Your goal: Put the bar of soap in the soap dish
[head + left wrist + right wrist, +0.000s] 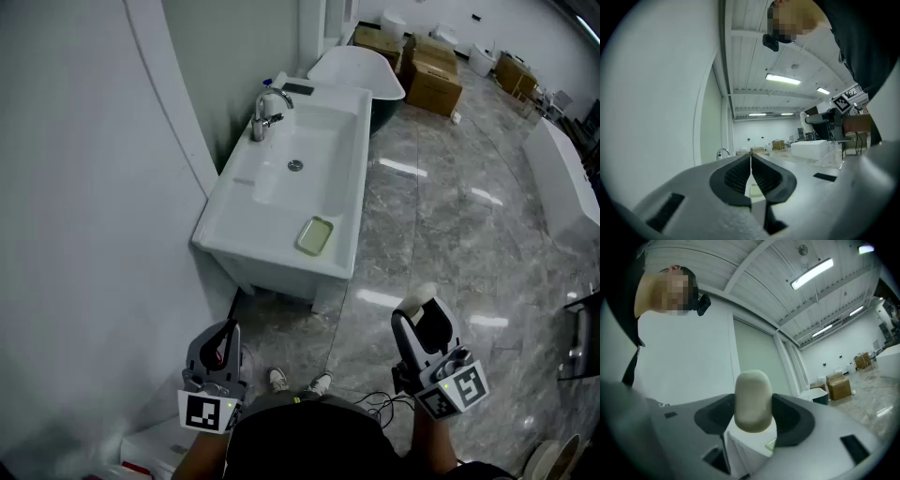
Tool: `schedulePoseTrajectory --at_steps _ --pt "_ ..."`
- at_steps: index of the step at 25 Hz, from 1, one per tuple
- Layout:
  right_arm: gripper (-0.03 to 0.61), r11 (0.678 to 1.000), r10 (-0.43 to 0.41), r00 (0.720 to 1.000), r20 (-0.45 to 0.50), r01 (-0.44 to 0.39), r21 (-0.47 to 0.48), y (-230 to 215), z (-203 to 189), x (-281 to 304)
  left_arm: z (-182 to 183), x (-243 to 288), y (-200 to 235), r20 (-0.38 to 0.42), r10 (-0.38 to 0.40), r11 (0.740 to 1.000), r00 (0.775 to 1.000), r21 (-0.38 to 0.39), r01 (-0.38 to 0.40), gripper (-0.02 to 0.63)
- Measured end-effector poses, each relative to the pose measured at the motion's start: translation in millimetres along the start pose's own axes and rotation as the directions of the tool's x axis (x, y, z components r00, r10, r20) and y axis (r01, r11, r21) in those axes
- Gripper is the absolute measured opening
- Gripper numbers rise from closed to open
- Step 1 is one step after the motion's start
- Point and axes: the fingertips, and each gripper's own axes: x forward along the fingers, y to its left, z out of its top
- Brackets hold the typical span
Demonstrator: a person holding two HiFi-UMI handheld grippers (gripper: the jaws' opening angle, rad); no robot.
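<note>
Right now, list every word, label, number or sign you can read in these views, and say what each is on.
No words or numbers are readable in any view.
Left marker cube, on the left gripper: black-and-white square pattern, no letters.
Right marker cube, on the right gripper: pattern only.
Cardboard boxes: any print is too small to read.
Red-and-white object at the lower left edge of the head view: too blurred to read.

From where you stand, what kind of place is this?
Probably a showroom or warehouse for bathroom fittings: a white washbasin with a tap, a freestanding bathtub behind it, and cardboard boxes standing on a wide polished floor.
</note>
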Motion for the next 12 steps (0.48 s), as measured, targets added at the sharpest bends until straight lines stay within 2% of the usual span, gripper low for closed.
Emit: schedulePoseTrajectory --at_steps 3,9,12 --pt "0.257 1.000 0.002 1.000 -0.014 -0.002 -0.002 2.4 -2.7 -4.9 1.0 -4.4 -4.7 -0.026 0.003 1.000 1.000 -0.024 -0.004 0.025" --pt "0.257 0.998 0.004 1.000 -0.031 -0.005 -0.061 7.9 -7.2 -14.1 -2.4 -11.9 -12.1 -0.020 0.009 1.000 1.000 -0.012 -0.009 0.025" --pt "0.256 0.998 0.009 1.000 -0.028 -0.011 -0.056 4.6 -6.8 -22.5 0.3 -13.9 -19.6 -0.001 0.016 1.000 1.000 0.003 -0.016 0.025"
